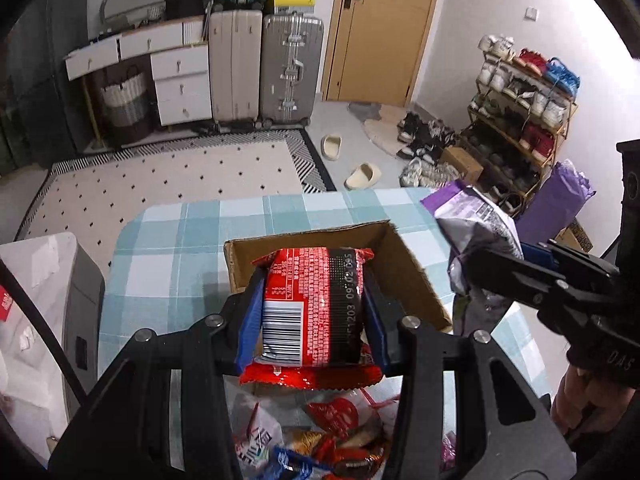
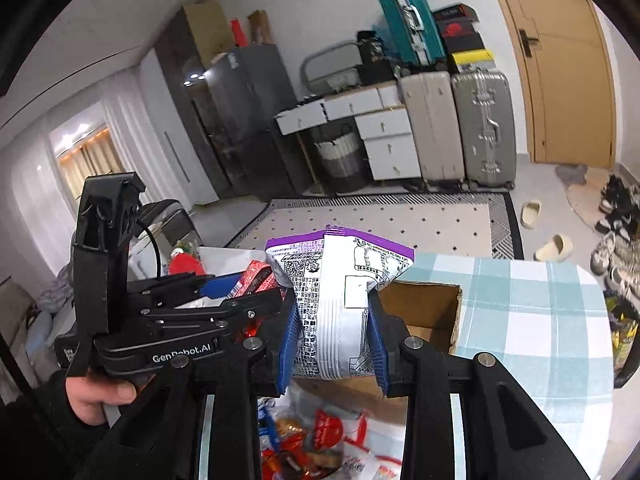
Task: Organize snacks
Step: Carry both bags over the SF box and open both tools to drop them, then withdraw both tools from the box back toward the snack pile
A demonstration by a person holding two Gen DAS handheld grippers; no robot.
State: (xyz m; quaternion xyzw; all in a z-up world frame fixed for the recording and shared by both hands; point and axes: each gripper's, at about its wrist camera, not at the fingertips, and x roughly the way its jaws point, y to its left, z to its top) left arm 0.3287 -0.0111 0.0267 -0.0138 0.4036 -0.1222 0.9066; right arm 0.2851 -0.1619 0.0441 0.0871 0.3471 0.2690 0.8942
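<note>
While the left hand-held gripper [image 1: 314,312] clamps a red foil snack packet with a barcode [image 1: 316,308] above the open brown cardboard box [image 1: 404,268] on the blue-checked desk [image 1: 168,248], the right hand-held gripper [image 2: 334,332] squeezes a purple-and-silver puffy snack bag [image 2: 340,280] just beside that box. Both loads crowd one opening; releasing together could make the puffy bag catch the rim and tip out, I judge.

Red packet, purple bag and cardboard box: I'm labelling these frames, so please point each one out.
Red packet [image 1: 316,304]: left wrist view, middle of its printed back.
Purple bag [image 2: 340,292]: right wrist view, its white centre seam.
Cardboard box [image 1: 404,268]: left wrist view, inner right wall.
</note>
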